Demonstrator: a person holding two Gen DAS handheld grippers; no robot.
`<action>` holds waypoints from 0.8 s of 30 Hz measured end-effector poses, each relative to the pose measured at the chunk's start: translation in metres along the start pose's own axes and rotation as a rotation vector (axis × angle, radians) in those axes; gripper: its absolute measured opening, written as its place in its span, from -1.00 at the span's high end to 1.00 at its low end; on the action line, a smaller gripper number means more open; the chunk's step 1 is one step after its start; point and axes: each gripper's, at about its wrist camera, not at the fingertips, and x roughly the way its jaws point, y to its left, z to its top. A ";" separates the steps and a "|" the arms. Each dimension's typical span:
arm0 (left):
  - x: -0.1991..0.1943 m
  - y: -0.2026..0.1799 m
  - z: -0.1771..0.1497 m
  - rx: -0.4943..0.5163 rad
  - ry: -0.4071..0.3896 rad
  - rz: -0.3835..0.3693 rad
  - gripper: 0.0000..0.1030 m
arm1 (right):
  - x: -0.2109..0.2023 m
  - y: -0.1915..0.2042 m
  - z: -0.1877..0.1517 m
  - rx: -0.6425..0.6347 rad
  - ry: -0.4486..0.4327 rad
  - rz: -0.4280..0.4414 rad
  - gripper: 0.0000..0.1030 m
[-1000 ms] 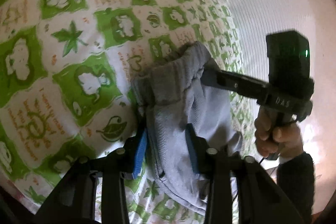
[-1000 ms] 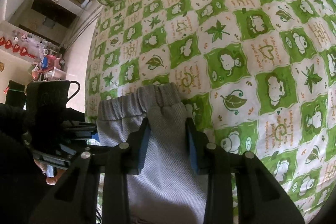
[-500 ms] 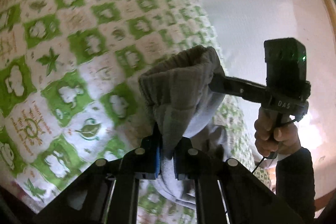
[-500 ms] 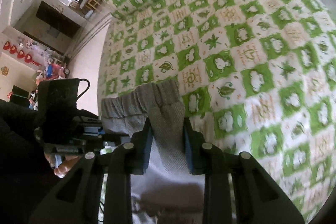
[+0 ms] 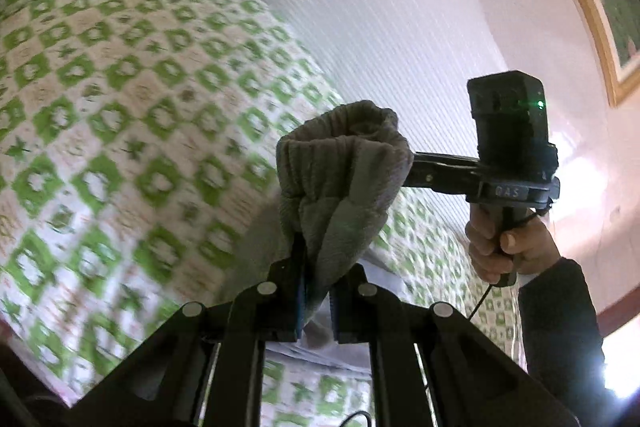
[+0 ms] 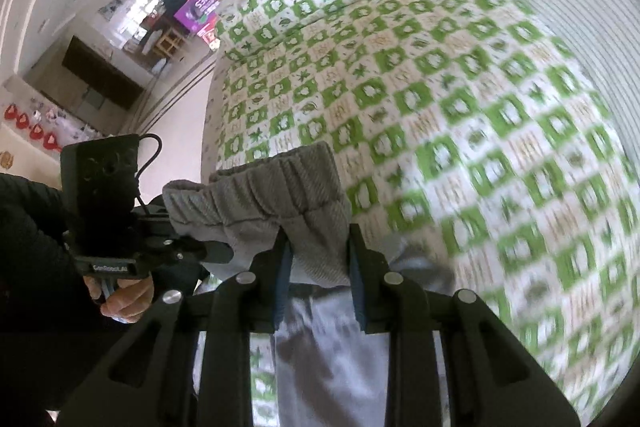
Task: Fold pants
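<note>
Item: grey pants (image 6: pixel 280 211), raised by the waistband above our green-checked bedspread (image 6: pixel 460 87). Left gripper (image 5: pixel 316 291): we keep its blue pads clamped tight on bunched waistband cloth. Right gripper (image 6: pixel 320 279): we clamp its fingers on a thicker fold of the waistband.

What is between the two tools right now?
The gray pants' gathered waistband spans from the left tool to the right tool, both shut on it. The right wrist view shows this.
</note>
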 end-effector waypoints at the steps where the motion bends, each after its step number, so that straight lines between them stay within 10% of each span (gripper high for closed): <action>1: 0.004 -0.005 -0.004 0.012 0.013 -0.009 0.87 | -0.006 -0.002 -0.011 0.014 -0.008 -0.011 0.46; 24: 0.077 -0.066 -0.056 0.224 0.147 -0.040 0.86 | -0.045 -0.042 -0.139 0.238 -0.193 0.000 0.41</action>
